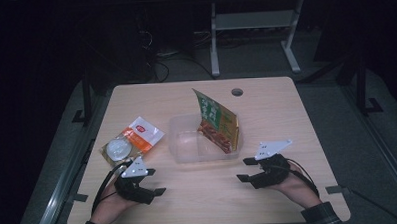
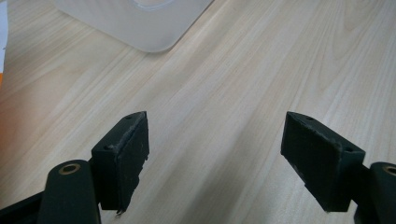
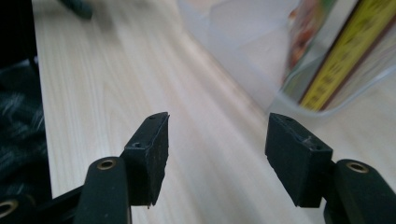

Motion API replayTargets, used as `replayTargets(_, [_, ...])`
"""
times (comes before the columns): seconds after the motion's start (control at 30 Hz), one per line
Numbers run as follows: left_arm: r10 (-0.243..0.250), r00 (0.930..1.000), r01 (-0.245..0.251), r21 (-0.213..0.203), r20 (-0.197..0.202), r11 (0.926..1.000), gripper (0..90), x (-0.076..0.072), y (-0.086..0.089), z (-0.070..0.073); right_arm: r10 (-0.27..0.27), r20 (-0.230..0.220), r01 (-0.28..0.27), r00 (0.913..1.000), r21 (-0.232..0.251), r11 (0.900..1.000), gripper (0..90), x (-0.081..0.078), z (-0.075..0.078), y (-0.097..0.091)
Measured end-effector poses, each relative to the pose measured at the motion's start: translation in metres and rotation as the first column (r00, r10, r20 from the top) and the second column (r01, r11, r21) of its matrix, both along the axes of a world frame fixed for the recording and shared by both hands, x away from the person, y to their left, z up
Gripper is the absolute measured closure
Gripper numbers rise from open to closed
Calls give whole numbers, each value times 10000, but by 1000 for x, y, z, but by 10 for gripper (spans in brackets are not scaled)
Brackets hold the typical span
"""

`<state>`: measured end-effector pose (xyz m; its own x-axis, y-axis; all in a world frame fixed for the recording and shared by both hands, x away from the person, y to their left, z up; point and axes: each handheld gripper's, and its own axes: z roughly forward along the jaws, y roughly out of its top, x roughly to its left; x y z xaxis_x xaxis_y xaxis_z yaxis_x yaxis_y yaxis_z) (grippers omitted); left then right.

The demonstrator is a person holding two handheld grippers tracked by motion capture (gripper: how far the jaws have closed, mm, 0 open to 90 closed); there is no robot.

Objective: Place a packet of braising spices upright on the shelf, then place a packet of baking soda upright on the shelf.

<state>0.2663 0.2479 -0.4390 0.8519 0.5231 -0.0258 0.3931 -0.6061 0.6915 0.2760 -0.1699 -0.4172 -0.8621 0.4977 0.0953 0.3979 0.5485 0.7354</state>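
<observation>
Translucent plastic formed the tub (image 1: pixel 185 150) at mid-worktop (image 1: pixel 269 199), a green and yellow snack packet (image 1: pixel 218 122) leaning inside its right end. An orange sachet (image 1: pixel 142 133) lay left. The packet looked light, crinkly and slippery, best pinched at its raised top edge. Right claw (image 1: pixel 247 169) gaped empty beside the tub; left claw (image 1: pixel 154 182) stood wide, empty.

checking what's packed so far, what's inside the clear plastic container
One green and yellow snack packet stands tilted in the clear container, leaning on its right wall. The left half looks bare; the packet hides the floor beneath it.
</observation>
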Motion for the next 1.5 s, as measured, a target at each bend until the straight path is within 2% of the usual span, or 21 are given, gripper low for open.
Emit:
replayTargets(0.23, [98, 9999, -99, 8, 44, 10000, 231, 0, 1, 1, 75, -125, -86, 9999, -920, 9957, 381, -7, -14, 1])
replayTargets(0.4, [227, 9994, -226, -9, 248, 9997, 231, 3, 4, 7, -68, -155, 55, 9999, -789, 9969, 374, -6, -14, -2])
replayTargets(0.53, [476, 9980, -476, 7, 427, 9989, 233, 11, 12, 14, -132, -84, 126, 9999, -763, 9970, 371, -4, -14, -5])
replayTargets(0.57, [657, 9962, -659, 17, 572, 9978, 235, 17, 17, 18, -137, -22, 135, 9999, -694, 9975, 370, -4, -14, -6])
replayTargets(0.67, [823, 9948, -821, -63, 604, 9966, 234, 20, 21, 20, -149, -29, 147, 9999, -670, 9976, 370, -4, -14, -6])
replayTargets(0.7, [1080, 9916, -1078, -56, 705, 9942, 234, 26, 28, 24, -146, -64, 141, 9999, -665, 9977, 370, -4, -14, -7])
replayTargets(0.87, [1657, 9821, -1664, 4, 896, 9861, 235, 41, 44, 32, -123, -92, 117, 9999, -649, 9978, 368, -3, -15, -7])
replayTargets(0.93, [1820, 9772, -1852, 195, 1091, 9825, 235, 50, 51, 36, -102, -109, 95, 9999, -616, 9981, 368, -2, -15, -7])
replayTargets(1.03, [2231, 9677, -2261, 123, 1171, 9740, 235, 62, 60, 42, -100, -147, 92, 9998, -539, 9985, 369, -1, -15, -7])
replayTargets(1.07, [2379, 9627, -2416, 133, 1290, 9703, 235, 68, 63, 45, -117, -172, 108, 9998, -506, 9987, 369, -1, -15, -7])
replayTargets(1.13, [2528, 9586, -2574, 190, 1307, 9661, 237, 74, 67, 47, -110, -162, 102, 9998, -495, 9987, 368, -1, -15, -7])
replayTargets(1.2, [2754, 9513, -2807, 203, 1385, 9596, 237, 82, 72, 47, -76, -168, 67, 9998, -477, 9988, 369, -1, -15, -7])
replayTargets(1.4, [2964, 9475, -3032, 422, 1195, 9520, 239, 108, 84, 46, -20, -287, 9, 9996, -366, 9993, 371, 0, -16, -6])
replayTargets(1.5, [2976, 9488, -3053, 651, 1056, 9500, 238, 119, 89, 42, -17, -266, 8, 9996, -343, 9994, 372, 1, -16, -6])
